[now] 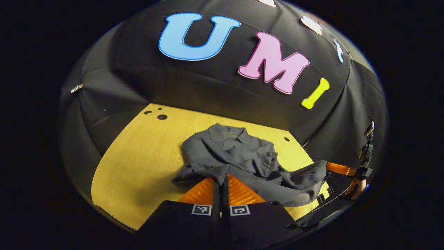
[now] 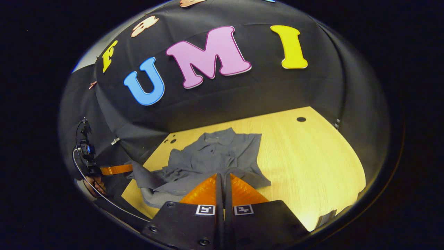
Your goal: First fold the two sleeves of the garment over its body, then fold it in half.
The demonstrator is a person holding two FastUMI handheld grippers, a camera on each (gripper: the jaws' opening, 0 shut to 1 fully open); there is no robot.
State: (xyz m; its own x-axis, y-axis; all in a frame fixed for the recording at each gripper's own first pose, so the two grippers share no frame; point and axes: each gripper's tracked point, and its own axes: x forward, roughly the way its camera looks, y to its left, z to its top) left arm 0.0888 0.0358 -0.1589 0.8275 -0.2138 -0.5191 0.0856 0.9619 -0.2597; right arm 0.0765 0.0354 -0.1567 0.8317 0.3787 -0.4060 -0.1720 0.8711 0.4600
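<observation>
A grey collared shirt lies crumpled on the yellow wooden table, collar toward the far wall. My left gripper is shut on the shirt's near edge, with cloth pinched at its tips. At the right of this view the right gripper holds the same edge farther along, a hand behind it. In the right gripper view the shirt spreads ahead. My right gripper is shut on its near edge. The left gripper grips cloth at the left there.
The table has bare wood to the right of the shirt in the right gripper view, with a round hole near the back. Several small holes mark the far left corner. Black cloth walls enclose the table.
</observation>
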